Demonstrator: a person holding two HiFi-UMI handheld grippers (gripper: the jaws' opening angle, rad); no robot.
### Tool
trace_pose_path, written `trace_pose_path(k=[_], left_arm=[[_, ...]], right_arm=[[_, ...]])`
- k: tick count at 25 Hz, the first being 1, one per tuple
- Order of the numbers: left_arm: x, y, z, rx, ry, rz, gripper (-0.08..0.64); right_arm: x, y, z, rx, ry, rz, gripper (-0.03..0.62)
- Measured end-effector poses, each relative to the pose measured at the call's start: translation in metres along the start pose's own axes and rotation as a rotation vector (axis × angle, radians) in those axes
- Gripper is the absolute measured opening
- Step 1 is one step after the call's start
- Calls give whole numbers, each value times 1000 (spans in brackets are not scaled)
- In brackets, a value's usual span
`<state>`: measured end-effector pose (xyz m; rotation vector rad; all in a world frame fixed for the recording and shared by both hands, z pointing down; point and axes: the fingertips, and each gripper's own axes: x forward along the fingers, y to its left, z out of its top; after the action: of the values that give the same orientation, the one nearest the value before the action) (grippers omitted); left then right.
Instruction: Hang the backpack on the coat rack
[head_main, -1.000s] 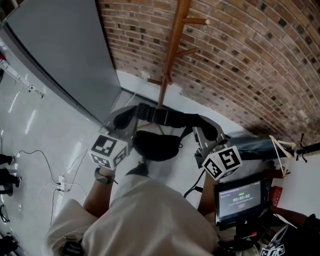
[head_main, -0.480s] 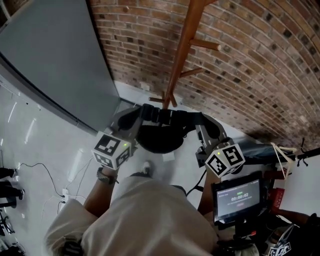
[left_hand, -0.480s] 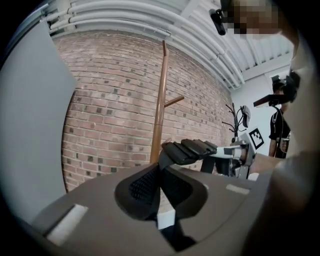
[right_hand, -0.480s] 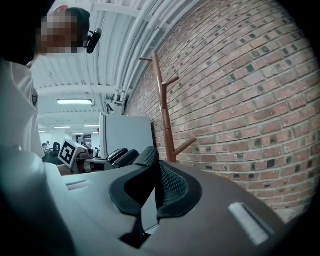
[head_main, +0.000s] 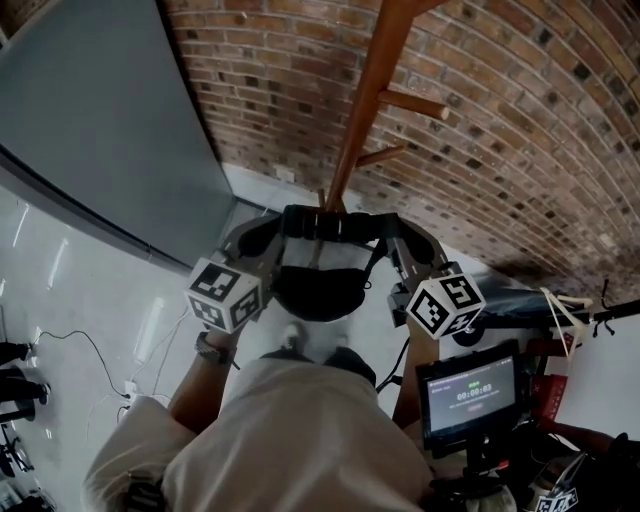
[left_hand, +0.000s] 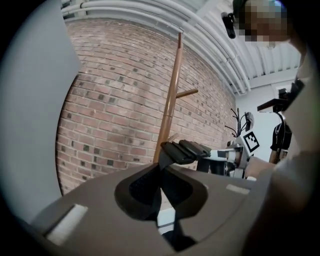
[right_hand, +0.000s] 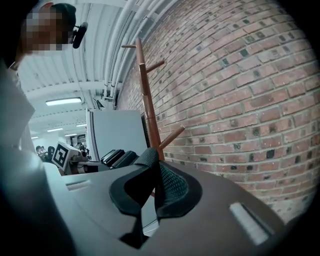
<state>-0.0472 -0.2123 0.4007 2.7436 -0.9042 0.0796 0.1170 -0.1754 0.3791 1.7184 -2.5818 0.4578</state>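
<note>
Head view: left hand-held gripper (head_main: 288, 224) and right hand-held gripper (head_main: 388, 232) both clamped on padded black strap (head_main: 335, 226); black fabric backpack (head_main: 318, 290) hangs between them, near brown wooden coat rack (head_main: 365, 110) by red brick wall (head_main: 520, 120).

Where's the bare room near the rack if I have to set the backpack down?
Bare white floor between the grey panel and the backpack, up to the coat rack. Crowded: cables far left; screen and clutter beside the right gripper.
</note>
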Motion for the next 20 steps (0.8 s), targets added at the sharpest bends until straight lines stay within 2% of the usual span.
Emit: trace_pose_path(k=[3, 11, 15, 20], left_arm=[[3, 4, -8, -13, 18, 21, 5], [16, 19, -27, -59, 52, 110, 4], [21, 27, -35, -79, 73, 146, 5], [29, 31, -50, -93, 108, 153, 5]], right_arm=[[8, -7, -9, 44, 17, 36, 6], [37, -19, -9, 67, 44, 146, 6], [51, -25, -16, 60, 85, 172, 6], [59, -32, -31, 85, 125, 190, 6]])
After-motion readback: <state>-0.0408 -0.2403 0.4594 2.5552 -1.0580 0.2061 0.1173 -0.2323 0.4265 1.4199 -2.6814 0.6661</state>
